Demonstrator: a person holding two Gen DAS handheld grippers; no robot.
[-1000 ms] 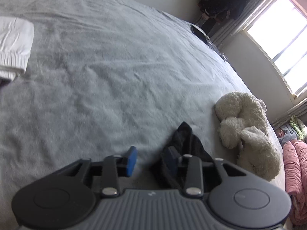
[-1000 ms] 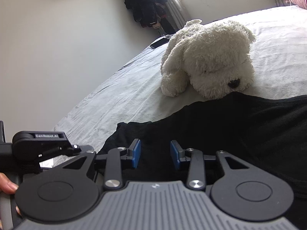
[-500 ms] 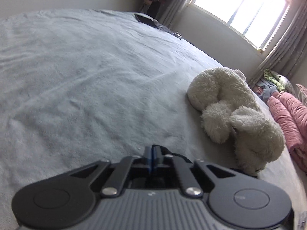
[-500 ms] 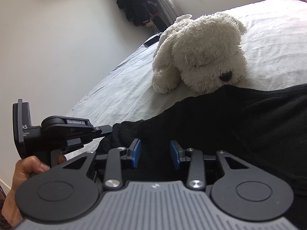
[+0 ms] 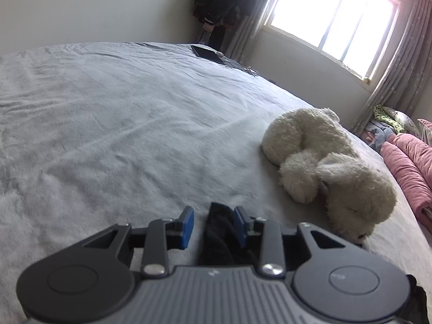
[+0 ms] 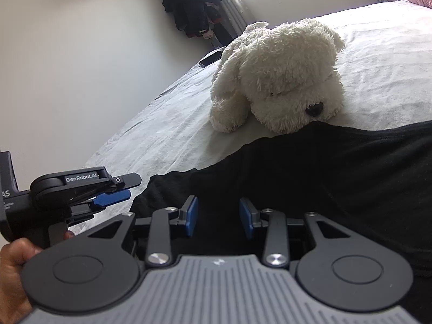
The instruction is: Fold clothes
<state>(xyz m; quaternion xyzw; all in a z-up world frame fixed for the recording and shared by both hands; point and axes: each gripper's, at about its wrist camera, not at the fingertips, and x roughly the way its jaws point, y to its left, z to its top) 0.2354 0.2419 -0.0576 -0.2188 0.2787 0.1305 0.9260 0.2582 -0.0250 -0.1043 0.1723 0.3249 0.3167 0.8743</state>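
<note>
Black garment (image 6: 310, 172) lies spread on the bed (image 5: 135, 124), touching the plush dog (image 6: 278, 81); no fold visible yet. Left gripper (image 5: 213, 224) is opening, a bunched corner between its fingers, seemingly unclamped. Right gripper (image 6: 218, 216) hovers part-open over the cloth, gripping nothing. Folding all remains, I'd judge.

The only clear wording is "GenRobot.AI", in white letters on the black upper arm of the left gripper (image 6: 116, 190), seen in the right wrist view to the left of the plush dog (image 6: 278, 81). Further left on the same device, a black block (image 6: 6, 197) at the picture's edge carries the white letters "AS", cut off by the frame, with a smaller line beneath them too tiny to read. No readable text shows in the left wrist view.
</note>
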